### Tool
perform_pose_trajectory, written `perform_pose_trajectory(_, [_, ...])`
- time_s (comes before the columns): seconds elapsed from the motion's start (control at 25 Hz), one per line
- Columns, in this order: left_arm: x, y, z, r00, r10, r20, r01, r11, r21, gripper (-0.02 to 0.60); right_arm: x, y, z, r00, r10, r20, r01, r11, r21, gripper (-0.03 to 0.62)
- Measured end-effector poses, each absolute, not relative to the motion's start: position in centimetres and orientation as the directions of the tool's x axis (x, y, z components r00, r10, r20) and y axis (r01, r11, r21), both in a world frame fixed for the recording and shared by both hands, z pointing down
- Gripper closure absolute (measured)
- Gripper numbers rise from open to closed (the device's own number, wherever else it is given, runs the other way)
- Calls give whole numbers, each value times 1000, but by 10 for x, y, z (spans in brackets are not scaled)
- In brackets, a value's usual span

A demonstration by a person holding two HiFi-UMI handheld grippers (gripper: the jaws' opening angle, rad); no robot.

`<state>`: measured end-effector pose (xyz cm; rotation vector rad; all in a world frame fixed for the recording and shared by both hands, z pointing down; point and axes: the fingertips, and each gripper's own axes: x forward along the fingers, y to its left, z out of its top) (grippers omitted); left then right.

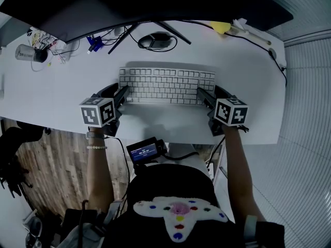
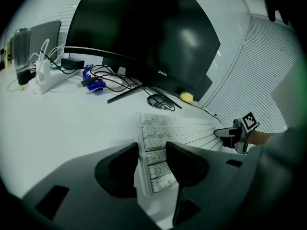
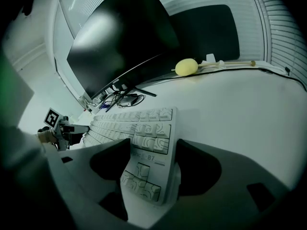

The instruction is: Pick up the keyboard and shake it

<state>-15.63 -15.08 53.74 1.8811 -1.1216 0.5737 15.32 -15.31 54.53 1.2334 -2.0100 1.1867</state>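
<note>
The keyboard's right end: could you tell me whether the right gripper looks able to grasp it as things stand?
Probably yes: the right gripper straddles the right end of the keyboard, open, with nothing else between.

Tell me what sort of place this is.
Most likely an office workstation. A large dark curved monitor stands on a white desk, with a white keyboard in front of it. A power strip and tangled cables lie beside the monitor's stand.
</note>
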Motion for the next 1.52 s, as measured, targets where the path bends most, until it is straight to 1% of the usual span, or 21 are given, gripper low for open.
perform_pose_trajectory(0.16, [-157, -149, 543, 470, -514, 718, -882, -234, 410, 387, 153, -150, 549, -460, -475, 751, -887, 206, -413, 281])
perform_pose_trajectory(0.36, [-158, -155, 541, 464, -564, 682, -884, -254, 392, 390, 155, -148, 549, -456, -542, 706, -885, 197, -421, 283])
perform_pose_trajectory(0.52, [-158, -159, 526, 464, -606, 646, -884, -269, 382, 391, 156, -151, 532, -446, -594, 669, -890, 220, -399, 285])
perform_pose_trajectory(0.68, [-155, -166, 499, 457, -672, 583, -887, -292, 358, 391, 158, -162, 501, -440, -661, 608, -895, 268, -356, 285])
perform_pose_trajectory(0.96, [-155, -183, 422, 435, -797, 420, -896, -337, 289, 393, 160, -183, 420, -439, -777, 451, -897, 349, -272, 284])
perform_pose_trajectory(1.16, [-153, -176, 369, 416, -860, 296, -906, -362, 220, 396, 162, -177, 366, -448, -844, 294, -893, 406, -196, 284])
perform_pose_trajectory(1.36, [-154, -169, 336, 418, -898, 139, -904, -396, 163, 396, 161, -166, 335, -445, -885, 137, -892, 425, -151, 286])
perform_pose_trajectory(1.52, [-153, -164, 319, 424, -904, 51, -902, -416, 116, 396, 165, -159, 326, -433, -901, 27, -894, 425, -144, 286])
